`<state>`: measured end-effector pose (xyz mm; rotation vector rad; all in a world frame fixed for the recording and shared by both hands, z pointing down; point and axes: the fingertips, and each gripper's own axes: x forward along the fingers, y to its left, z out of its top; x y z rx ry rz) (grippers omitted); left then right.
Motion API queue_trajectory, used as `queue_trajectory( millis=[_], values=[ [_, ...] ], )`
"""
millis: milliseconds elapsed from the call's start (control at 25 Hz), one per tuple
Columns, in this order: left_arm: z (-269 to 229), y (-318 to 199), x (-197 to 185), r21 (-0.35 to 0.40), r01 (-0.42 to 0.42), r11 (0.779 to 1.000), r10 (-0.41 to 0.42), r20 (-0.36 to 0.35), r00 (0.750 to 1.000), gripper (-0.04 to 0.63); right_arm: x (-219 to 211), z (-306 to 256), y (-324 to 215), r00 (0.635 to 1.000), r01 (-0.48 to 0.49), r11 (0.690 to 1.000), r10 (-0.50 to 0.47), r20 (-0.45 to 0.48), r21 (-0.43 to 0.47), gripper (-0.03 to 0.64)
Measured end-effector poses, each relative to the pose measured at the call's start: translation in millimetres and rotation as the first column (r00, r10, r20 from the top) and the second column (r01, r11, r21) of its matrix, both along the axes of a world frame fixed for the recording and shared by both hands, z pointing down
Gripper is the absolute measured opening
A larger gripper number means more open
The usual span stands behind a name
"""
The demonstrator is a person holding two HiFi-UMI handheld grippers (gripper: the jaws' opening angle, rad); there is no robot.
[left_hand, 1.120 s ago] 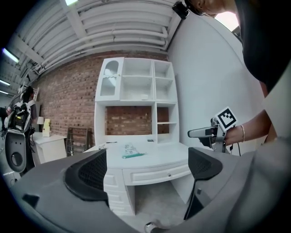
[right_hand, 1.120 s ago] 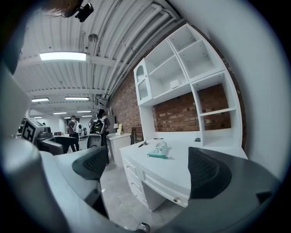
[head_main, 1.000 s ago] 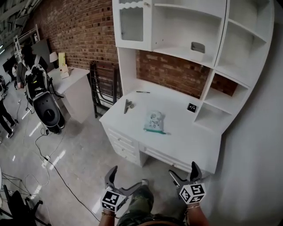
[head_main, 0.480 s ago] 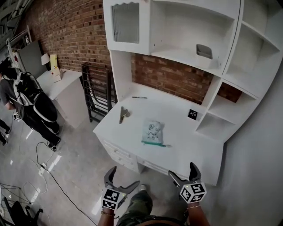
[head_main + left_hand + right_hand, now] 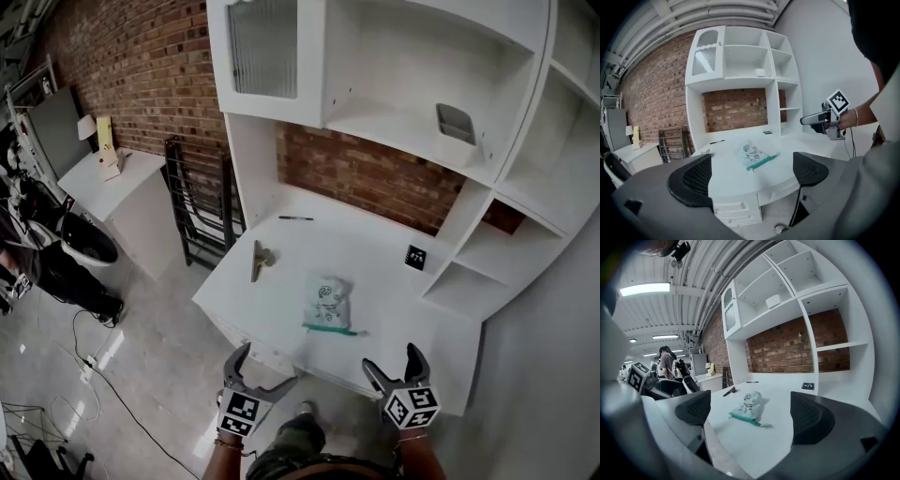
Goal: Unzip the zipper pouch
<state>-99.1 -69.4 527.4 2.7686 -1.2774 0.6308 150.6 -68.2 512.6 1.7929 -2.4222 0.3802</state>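
Note:
A clear zipper pouch point(image 5: 328, 302) with printed figures and a green zip strip lies on the white desk point(image 5: 281, 323), near its front edge. The pouch point(image 5: 753, 153) shows ahead in the left gripper view, and the pouch point(image 5: 749, 406) lies between the jaws' lines of sight in the right gripper view. My left gripper point(image 5: 258, 373) hangs open in front of the desk, short of its edge. To its right, my right gripper point(image 5: 394, 368) is open too, also clear of the desk. Neither holds anything.
On the desk lie a metal clip point(image 5: 259, 260), a black pen point(image 5: 295, 218) and a small black marker card point(image 5: 414, 257). White shelving point(image 5: 441, 141) rises over the desk. A person with a backpack point(image 5: 37, 248) stands at far left beside a second table point(image 5: 117, 178); cables cross the floor.
The view has closed in on the desk, so both grippers are nearer its front edge. They stay open. The person at left has shifted.

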Motion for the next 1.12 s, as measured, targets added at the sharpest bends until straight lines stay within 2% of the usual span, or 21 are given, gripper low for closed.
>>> queue_trajectory(
  millis=[120,440,600,720,840,920,1000,1120],
  values=[
    [3,-22,0,-0.004,-0.019,1.000,0.019,0.014,1.000,0.535,0,-1,-25,1.000,-0.009,1.000,0.009,-0.004,-0.002,0.526],
    [26,-75,-11,-0.025,-0.078,0.997,0.081,0.136,0.987,0.477,2,-1,-82,1.000,-0.030,1.000,0.030,-0.006,-0.002,0.525],
    [33,-100,-15,-0.028,-0.104,0.994,0.107,0.146,0.983,0.413,2,5,-103,1.000,-0.029,1.000,0.029,-0.005,-0.008,0.525],
    [39,-117,-14,-0.039,-0.154,0.987,0.159,0.201,0.967,0.390,0,3,-115,1.000,-0.028,1.000,0.027,-0.003,-0.004,0.525],
    [50,-123,-7,-0.051,-0.243,0.969,0.248,0.282,0.927,0.342,2,4,-120,0.999,-0.035,0.999,0.035,-0.003,-0.006,0.525],
    [60,-129,-1,-0.058,-0.305,0.951,0.306,0.346,0.887,0.327,6,7,-124,0.999,-0.047,0.999,0.047,-0.001,-0.011,0.525],
    [71,-134,9,-0.063,-0.375,0.925,0.365,0.420,0.831,0.308,12,9,-126,0.998,-0.059,0.998,0.059,0.000,-0.018,0.524],
    [86,-140,30,-0.065,-0.500,0.864,0.455,0.526,0.718,0.228,23,12,-126,0.997,-0.081,0.996,0.081,-0.003,-0.027,0.523]
  ],
)
